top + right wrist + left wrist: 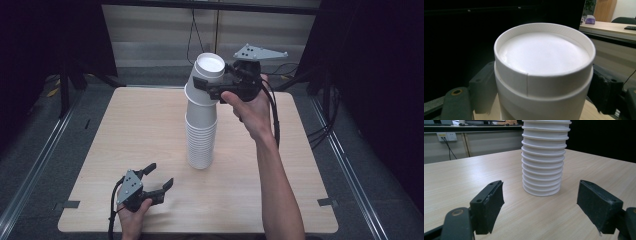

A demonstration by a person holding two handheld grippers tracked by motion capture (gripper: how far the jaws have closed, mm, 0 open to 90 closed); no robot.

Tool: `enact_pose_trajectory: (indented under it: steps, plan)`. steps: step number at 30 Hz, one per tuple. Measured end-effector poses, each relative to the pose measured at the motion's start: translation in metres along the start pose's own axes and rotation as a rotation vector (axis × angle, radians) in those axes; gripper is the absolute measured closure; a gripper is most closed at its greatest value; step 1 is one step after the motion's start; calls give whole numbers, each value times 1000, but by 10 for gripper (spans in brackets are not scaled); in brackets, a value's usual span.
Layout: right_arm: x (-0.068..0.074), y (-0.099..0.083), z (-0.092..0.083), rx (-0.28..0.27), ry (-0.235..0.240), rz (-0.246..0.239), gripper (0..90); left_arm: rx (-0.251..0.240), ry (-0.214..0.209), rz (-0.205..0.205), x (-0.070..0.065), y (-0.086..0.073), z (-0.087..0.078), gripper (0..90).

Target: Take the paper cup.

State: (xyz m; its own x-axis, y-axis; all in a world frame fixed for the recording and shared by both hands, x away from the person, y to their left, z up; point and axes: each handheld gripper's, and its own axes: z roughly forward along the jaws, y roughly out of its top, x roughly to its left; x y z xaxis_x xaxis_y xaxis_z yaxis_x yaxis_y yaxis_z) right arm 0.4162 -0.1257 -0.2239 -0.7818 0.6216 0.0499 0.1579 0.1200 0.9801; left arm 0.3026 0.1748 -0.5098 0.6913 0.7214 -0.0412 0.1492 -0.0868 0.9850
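A tall stack of white paper cups (201, 140) stands upside down at the middle of the wooden table (125, 125); in the left gripper view the stack (542, 165) rises just past the jaws. The top cup (207, 70) sits tilted on the stack, its flat base (544, 53) facing up. My right gripper (212, 86) is shut on that cup from the right, a pad (482, 87) pressed to each side. My left gripper (160, 176) lies low near the front left of the table, its jaws open wide with nothing between them (544, 207).
A person's right forearm (277, 175) stretches across the right half of the table. Black cables (320, 132) hang off the right edge. Metal rails (40, 160) run along both sides of the table, and dark curtains close off the sides.
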Motion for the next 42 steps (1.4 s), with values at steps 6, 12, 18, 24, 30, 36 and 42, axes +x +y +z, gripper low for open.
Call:
enact_pose_trajectory:
  steps: [6, 12, 18, 24, 30, 36, 42]
  plan:
    - [0, 0, -5, -26, 20, 11, 201, 4, -9, -13, 2, 0, 0, 212]
    - [0, 0, -10, -71, 19, 16, 202, 2, 2, -6, 1, 0, 0, 212]
    - [1, 1, -16, -114, 44, 2, 202, 0, -7, 8, 0, 0, 0, 212]
    - [0, -2, -21, -168, 51, 7, 202, 1, -1, 4, 0, 0, 0, 212]
    - [-1, -5, -29, -201, 51, 4, 204, 2, -12, 2, 0, 0, 0, 212]
    - [1, -9, -40, -224, 50, -3, 204, 5, -3, -6, 0, 0, 0, 212]
    - [5, -13, -44, -221, 30, -15, 204, 5, -4, -6, 0, 0, 0, 212]
